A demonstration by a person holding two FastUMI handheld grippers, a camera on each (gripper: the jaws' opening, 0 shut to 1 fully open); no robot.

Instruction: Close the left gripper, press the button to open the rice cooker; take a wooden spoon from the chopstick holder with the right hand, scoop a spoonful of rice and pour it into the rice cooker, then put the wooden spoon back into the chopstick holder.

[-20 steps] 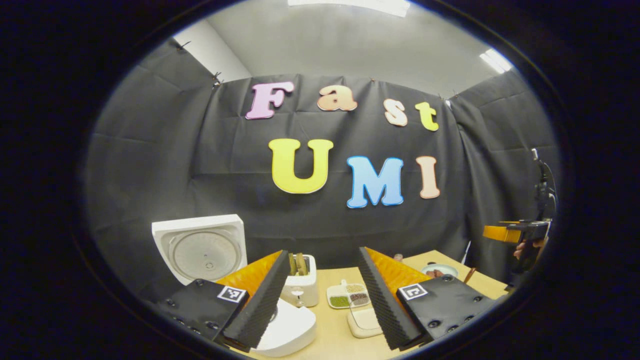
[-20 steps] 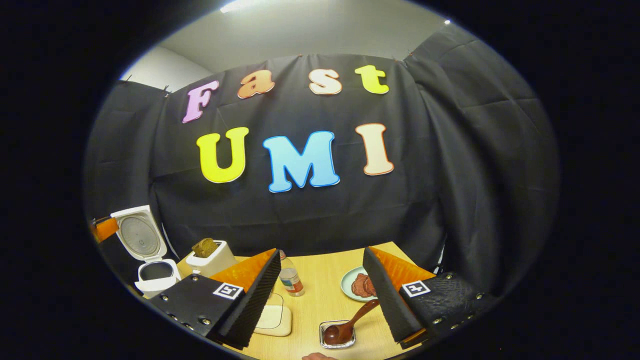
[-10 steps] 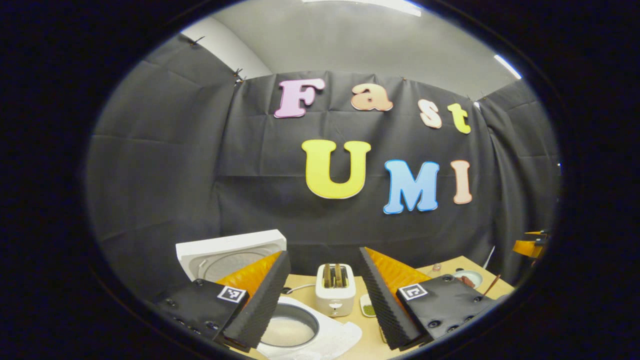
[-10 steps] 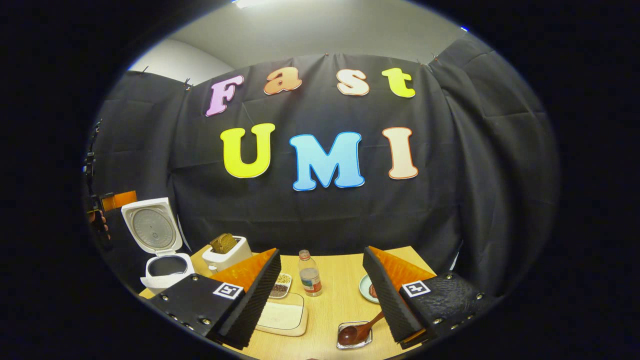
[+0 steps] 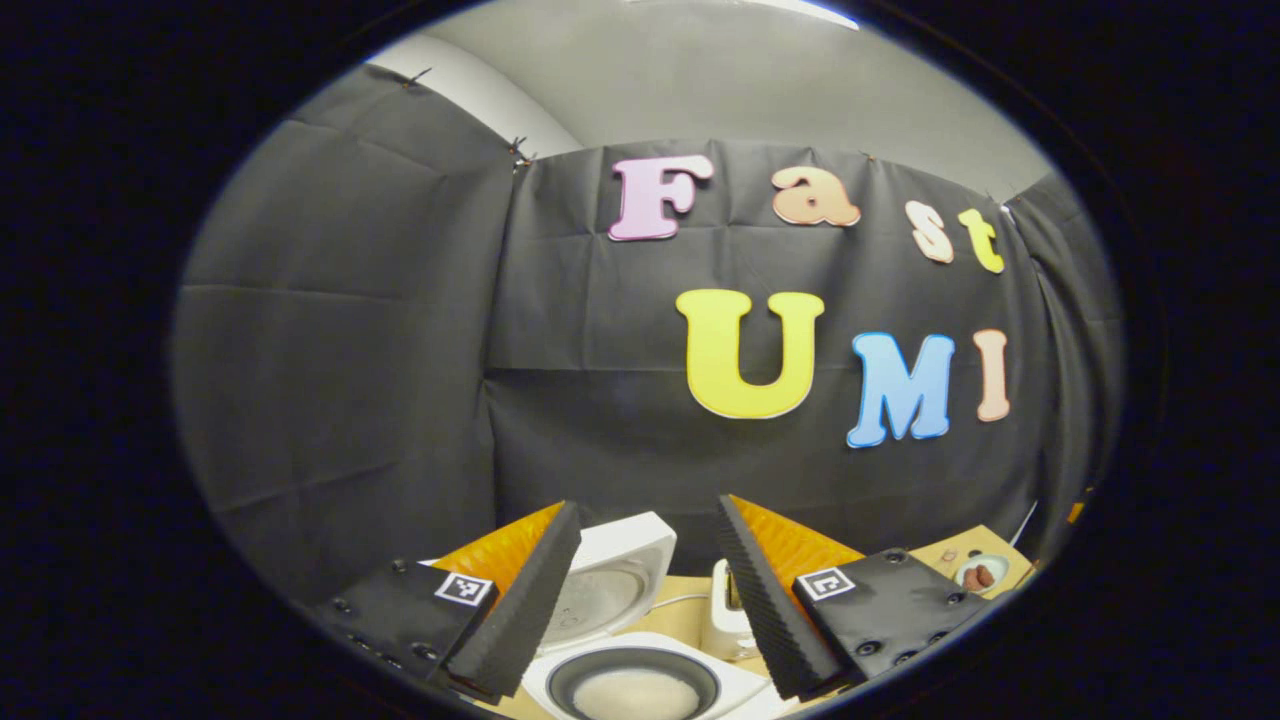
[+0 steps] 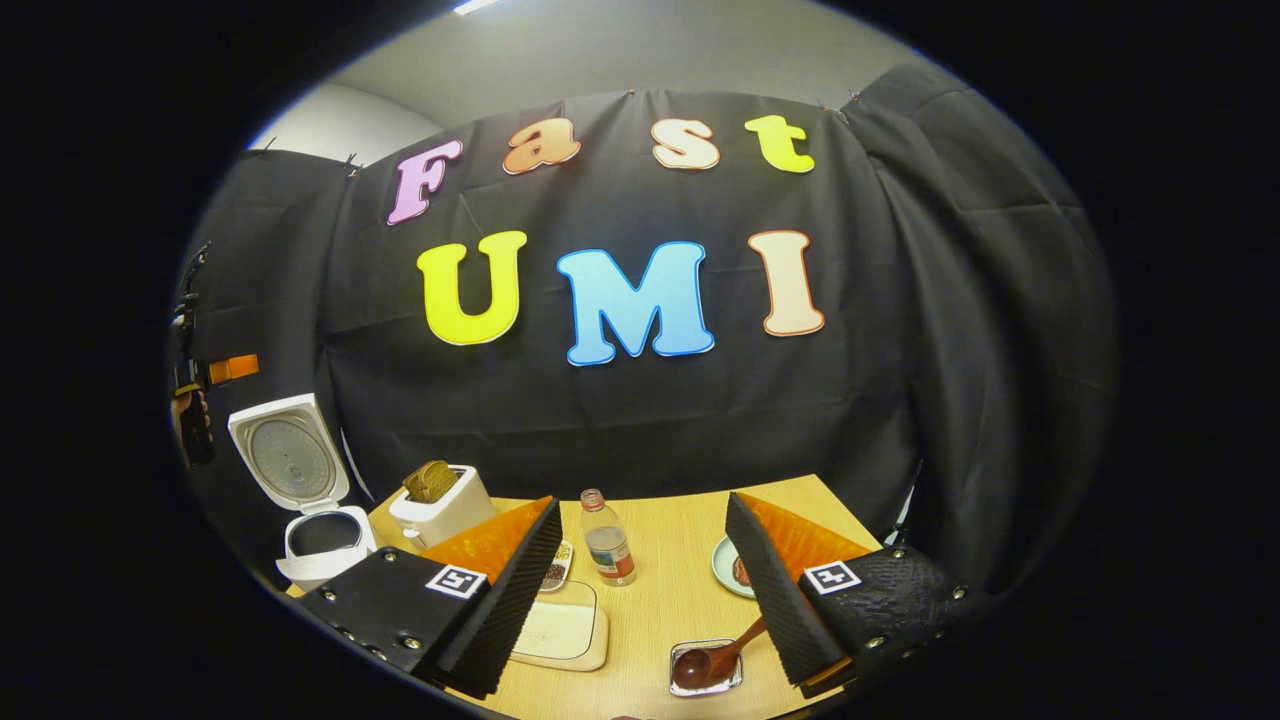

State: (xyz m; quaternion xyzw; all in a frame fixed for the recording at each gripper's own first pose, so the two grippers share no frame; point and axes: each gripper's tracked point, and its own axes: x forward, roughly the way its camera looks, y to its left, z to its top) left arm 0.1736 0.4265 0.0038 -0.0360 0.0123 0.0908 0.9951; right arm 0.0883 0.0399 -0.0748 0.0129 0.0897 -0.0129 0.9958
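The white rice cooker (image 5: 640, 672) stands open right below my left gripper (image 5: 647, 510), its pot holding white rice and its lid (image 5: 612, 585) tipped back. The left gripper is open with nothing between its fingers. In the right gripper view the cooker (image 6: 318, 545) sits at the far left, with the left gripper (image 6: 225, 370) and a hand above it. My right gripper (image 6: 642, 505) is open and empty above the table. The wooden spoon (image 6: 705, 662) lies with its bowl in a small metal holder (image 6: 735, 684) just left of the right finger.
A white toaster (image 6: 440, 508) with bread stands beside the cooker. A flat white dish of rice (image 6: 560, 632), a small dish of beans (image 6: 556, 571), a bottle (image 6: 606, 552) and a plate of food (image 6: 728, 570) sit on the wooden table (image 6: 660, 610).
The left gripper has swung left, so the open cooker now lies directly under its fingers. The right gripper has barely shifted. Both stay open.
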